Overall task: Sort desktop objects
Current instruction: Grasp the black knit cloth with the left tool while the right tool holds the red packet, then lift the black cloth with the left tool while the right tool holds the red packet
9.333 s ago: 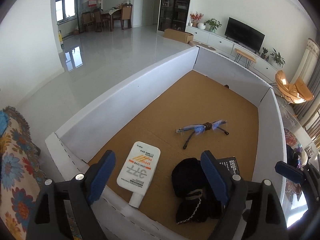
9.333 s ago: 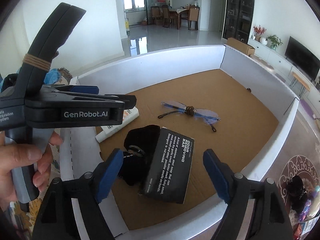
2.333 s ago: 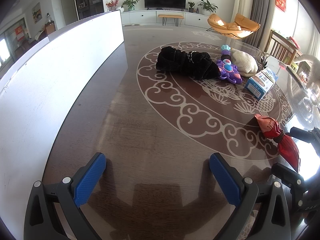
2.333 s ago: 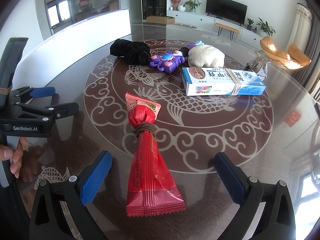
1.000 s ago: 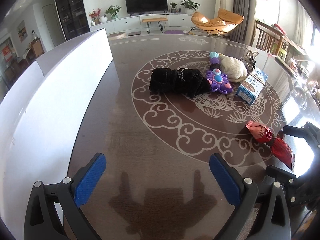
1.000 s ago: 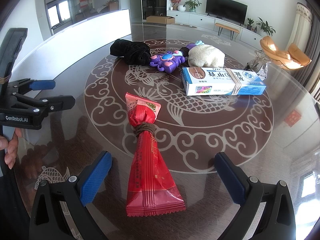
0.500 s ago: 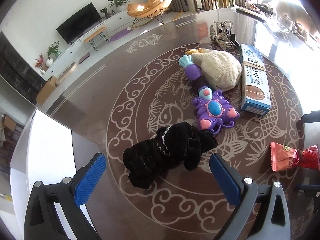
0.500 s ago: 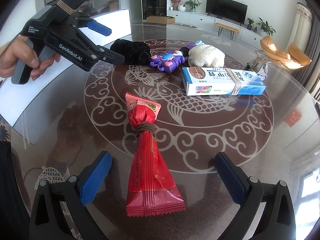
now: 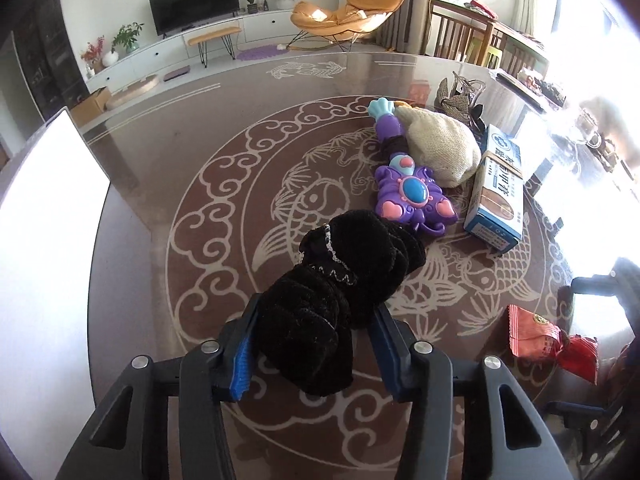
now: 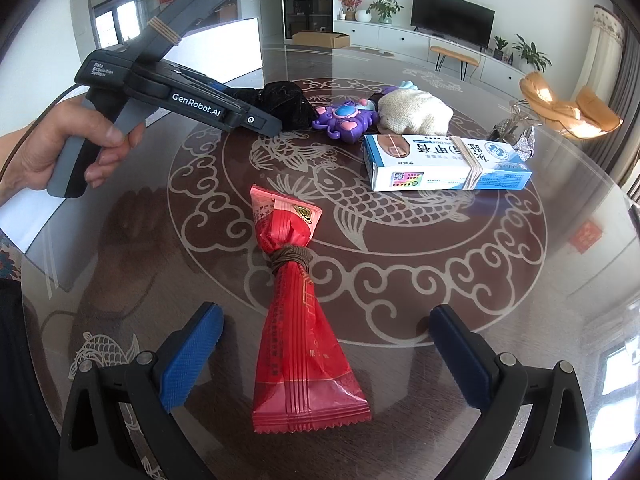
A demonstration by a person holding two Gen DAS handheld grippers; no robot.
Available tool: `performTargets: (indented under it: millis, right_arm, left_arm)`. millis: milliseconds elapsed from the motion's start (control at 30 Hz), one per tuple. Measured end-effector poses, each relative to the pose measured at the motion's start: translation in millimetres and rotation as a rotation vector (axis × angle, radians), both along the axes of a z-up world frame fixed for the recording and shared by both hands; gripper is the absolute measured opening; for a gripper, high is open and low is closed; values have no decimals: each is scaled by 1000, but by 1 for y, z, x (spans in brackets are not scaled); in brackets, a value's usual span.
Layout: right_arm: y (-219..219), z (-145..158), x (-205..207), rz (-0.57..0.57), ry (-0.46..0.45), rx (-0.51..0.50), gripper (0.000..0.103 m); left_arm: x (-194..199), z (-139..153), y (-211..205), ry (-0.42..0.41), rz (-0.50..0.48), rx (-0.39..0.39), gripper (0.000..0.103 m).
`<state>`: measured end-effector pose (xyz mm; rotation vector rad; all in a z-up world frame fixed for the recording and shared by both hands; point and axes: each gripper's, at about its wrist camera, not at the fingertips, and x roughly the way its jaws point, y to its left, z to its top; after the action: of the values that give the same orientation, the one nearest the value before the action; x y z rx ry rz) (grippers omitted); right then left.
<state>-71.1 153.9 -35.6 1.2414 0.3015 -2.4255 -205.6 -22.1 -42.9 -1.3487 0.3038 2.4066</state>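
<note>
While the left gripper (image 9: 314, 354), marked "GenRobot.AI" and "Data Acquisition System", is closing on the black velvet pouch (image 9: 344, 280), the right gripper (image 10: 326, 350) gapes above the red snack packet (image 10: 298, 320).

Table (image 10: 520, 280): glossy, reflective glass top. Black cloth (image 9: 344, 280): matt, velvety pile. Toy (image 9: 412, 196): smooth glossy plastic. Pouch (image 9: 440, 148) at 1 o'clock of it: coarse knit. Box (image 10: 448, 164): printed card. Red wrapper (image 10: 300, 344): shiny crinkled film.
</note>
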Motion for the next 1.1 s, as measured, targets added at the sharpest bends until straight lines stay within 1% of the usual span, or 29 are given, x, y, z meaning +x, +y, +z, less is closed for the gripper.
performTargets:
  millis: [100,167,233,267,300,333,367,400,433,533,600,633,667,1100]
  right_arm:
    - [0,0,0,0,0,0,103]
    - [0,0,0,0,0,0,103]
    - [0,0,0,0,0,0,103]
    - [0,0,0,0,0,0,103]
    - [0,0,0,0,0,0,103]
    - [0,0,0,0,0,0,103]
    - [0,0,0,0,0,0,103]
    - [0,0,0,0,0,0,103]
    - [0,0,0,0,0,0,103]
    - [0,0,0,0,0,0,103]
    - [0,0,0,0,0,0,103]
    - [0,0,0,0,0,0,103]
    - [0,0,0,0,0,0,103]
    - [0,0,0,0,0,0,103]
  left_arm:
    - [38,-2,-4,15,99,-14,48]
    - [63,-2,-8,20,163,-4,48]
    - [83,-2,-11,19,211,15,50]
    - [90,-2,-12,19,228,30,57]
    - [96,-4,-14,17,238,45,72]
    - [99,-6,-15,13,243,60,82]
    - [102,-9,-16,13,244,74,94]
    - [105,-10,-16,35,244,79,95]
    - [105,-10,-15,39,245,72,95]
    - [105,-12,-13,46,244,50,97]
    - [106,-13,-11,48,239,20,99]
    - [106,-13,-11,50,239,21,100]
    - [107,-14,-12,47,239,23,103]
    - [111,-14,-13,54,249,22,103]
